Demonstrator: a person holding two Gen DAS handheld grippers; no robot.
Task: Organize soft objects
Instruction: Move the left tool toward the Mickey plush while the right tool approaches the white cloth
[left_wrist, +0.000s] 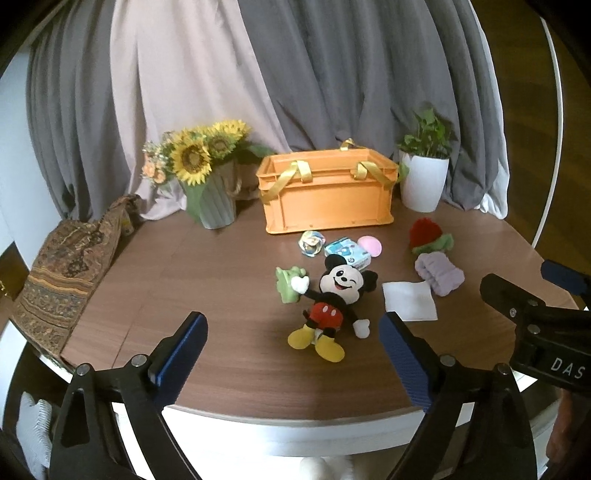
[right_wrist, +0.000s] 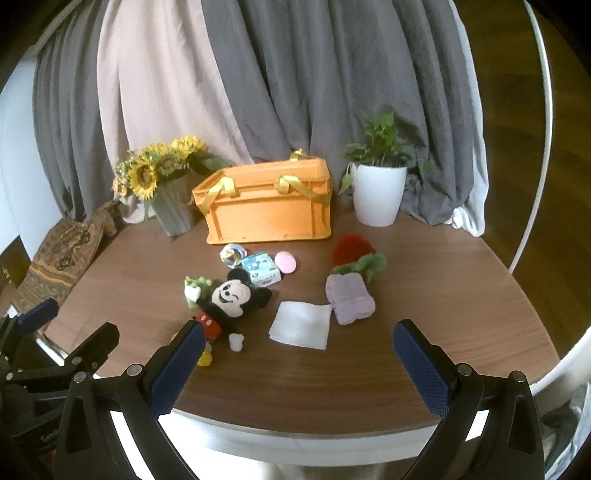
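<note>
A Mickey Mouse plush (left_wrist: 332, 299) (right_wrist: 229, 299) lies on the round wooden table (left_wrist: 207, 280) beside a green soft toy (left_wrist: 290, 282) (right_wrist: 197, 286). A white folded cloth (left_wrist: 410, 301) (right_wrist: 301, 323), a lilac towel roll (left_wrist: 439, 275) (right_wrist: 349, 299) and a red and green plush (left_wrist: 428, 236) (right_wrist: 356, 256) lie to the right. An orange crate (left_wrist: 328, 192) (right_wrist: 267, 205) with yellow ribbon handles stands behind. My left gripper (left_wrist: 291, 332) is open and empty, just in front of Mickey. My right gripper (right_wrist: 299, 345) is open and empty, just in front of the white cloth.
A small ball (left_wrist: 312, 242), a blue tissue pack (left_wrist: 347, 251) and a pink puff (left_wrist: 371, 243) lie in front of the crate. A sunflower vase (left_wrist: 210, 173) stands at its left, a white plant pot (left_wrist: 423, 181) at its right. A patterned cloth bag (left_wrist: 66, 266) hangs over the left edge.
</note>
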